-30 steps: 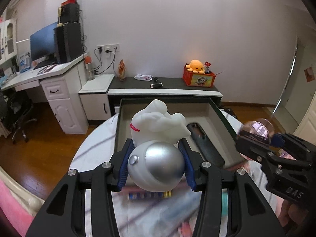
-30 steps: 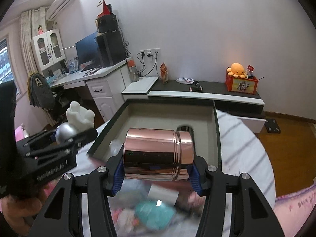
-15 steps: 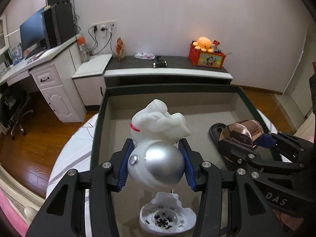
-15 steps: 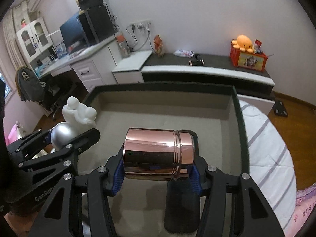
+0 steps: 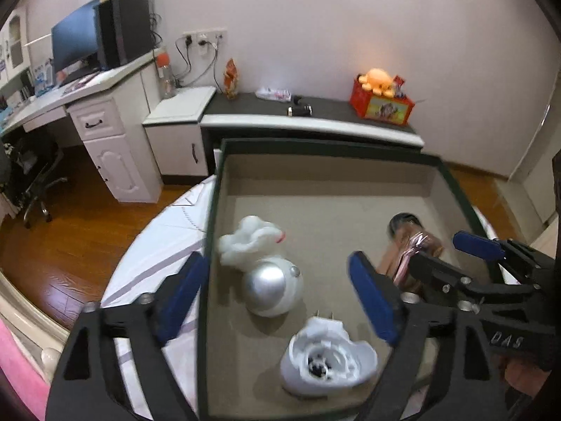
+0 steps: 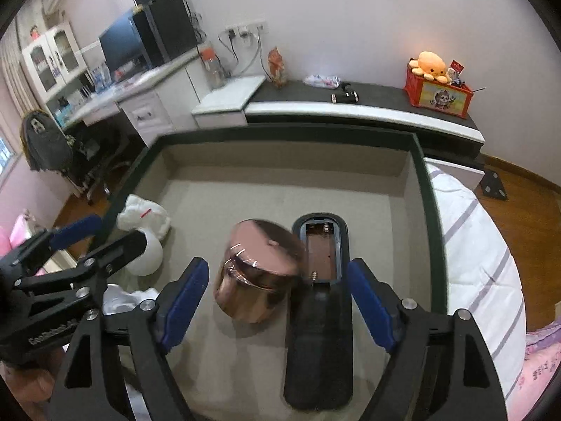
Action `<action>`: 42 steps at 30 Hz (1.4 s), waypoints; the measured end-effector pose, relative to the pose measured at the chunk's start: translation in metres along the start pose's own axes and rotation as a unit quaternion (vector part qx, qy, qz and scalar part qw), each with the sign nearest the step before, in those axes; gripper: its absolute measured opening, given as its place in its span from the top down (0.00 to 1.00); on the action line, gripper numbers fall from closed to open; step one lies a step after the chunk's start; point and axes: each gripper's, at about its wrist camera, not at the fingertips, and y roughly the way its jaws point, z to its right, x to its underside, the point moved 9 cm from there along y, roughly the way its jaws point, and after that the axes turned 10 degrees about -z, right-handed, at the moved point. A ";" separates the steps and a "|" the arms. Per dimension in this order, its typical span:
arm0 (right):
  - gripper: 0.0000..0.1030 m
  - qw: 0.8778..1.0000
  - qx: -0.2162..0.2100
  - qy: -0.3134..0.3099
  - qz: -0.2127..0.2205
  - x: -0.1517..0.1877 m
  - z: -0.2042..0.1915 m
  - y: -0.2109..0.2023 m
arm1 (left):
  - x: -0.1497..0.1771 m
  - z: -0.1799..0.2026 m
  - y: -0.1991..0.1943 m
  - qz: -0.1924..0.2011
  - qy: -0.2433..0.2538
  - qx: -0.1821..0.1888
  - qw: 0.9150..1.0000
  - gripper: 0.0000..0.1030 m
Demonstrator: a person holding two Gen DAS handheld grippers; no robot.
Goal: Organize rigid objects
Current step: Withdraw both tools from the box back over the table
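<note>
- Left hand-held gripper [image 5: 273, 301], jaws opening, has just dropped the white figurine [image 5: 261, 263] into the tray [image 5: 315, 147], at 12 o'clock.
- Right hand-held gripper [image 6: 277, 301], jaws opening, has released the copper jar [image 6: 256, 270] beside the black remote [image 6: 320, 301].
- Both items look stowed.

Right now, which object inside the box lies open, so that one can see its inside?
The black remote control, beside the copper tin: its battery compartment is uncovered and empty. The tin is closed, and the white-and-silver figure has no opening.

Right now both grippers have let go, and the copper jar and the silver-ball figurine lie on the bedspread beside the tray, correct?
Not quite. Both have let go, fingers still opening, but the copper jar and the figurine lie inside the tray, not on the bedspread. The right wrist view shows both.
</note>
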 end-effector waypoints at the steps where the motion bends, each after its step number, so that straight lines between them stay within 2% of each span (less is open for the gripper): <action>1: 0.19 1.000 0.000 0.000 0.010 0.001 -0.001 -0.008 | 0.002 -0.002 -0.010 0.013 -0.002 -0.004 1.000 0.03; 2: 0.18 1.000 0.000 -0.001 0.022 0.002 -0.002 -0.016 | 0.003 -0.003 -0.025 0.033 -0.003 -0.006 0.999 0.00; 3: 0.13 1.000 0.001 0.000 0.030 0.003 -0.004 -0.023 | 0.005 -0.005 -0.035 0.047 -0.005 -0.004 0.999 0.00; 4: 0.00 0.999 0.001 0.002 0.039 0.004 -0.005 -0.030 | 0.007 -0.005 -0.045 0.055 -0.007 -0.003 0.998 0.00; 8: 0.00 0.996 -0.006 0.009 0.086 0.014 -0.013 -0.071 | 0.021 -0.006 -0.084 0.083 -0.012 0.003 0.997 0.00; 15: 0.00 0.991 -0.004 0.021 0.133 0.042 -0.024 -0.132 | 0.062 -0.004 -0.143 0.118 -0.013 0.004 0.993 0.00; 19: 0.00 0.988 0.004 0.021 0.151 0.064 -0.028 -0.161 | 0.086 -0.001 -0.163 0.126 -0.014 0.002 0.992 0.00; 25: 0.00 0.986 0.017 0.012 0.167 0.096 -0.039 -0.191 | 0.120 0.000 -0.181 0.132 -0.021 -0.002 0.991 0.00; 32: 0.00 0.983 0.028 0.011 0.180 0.135 -0.046 -0.212 | 0.158 0.004 -0.189 0.126 -0.038 0.018 0.991 0.00; 42: 0.00 0.983 0.036 0.039 0.175 0.195 -0.033 -0.211 | 0.189 0.016 -0.198 0.128 -0.025 0.012 0.991 0.00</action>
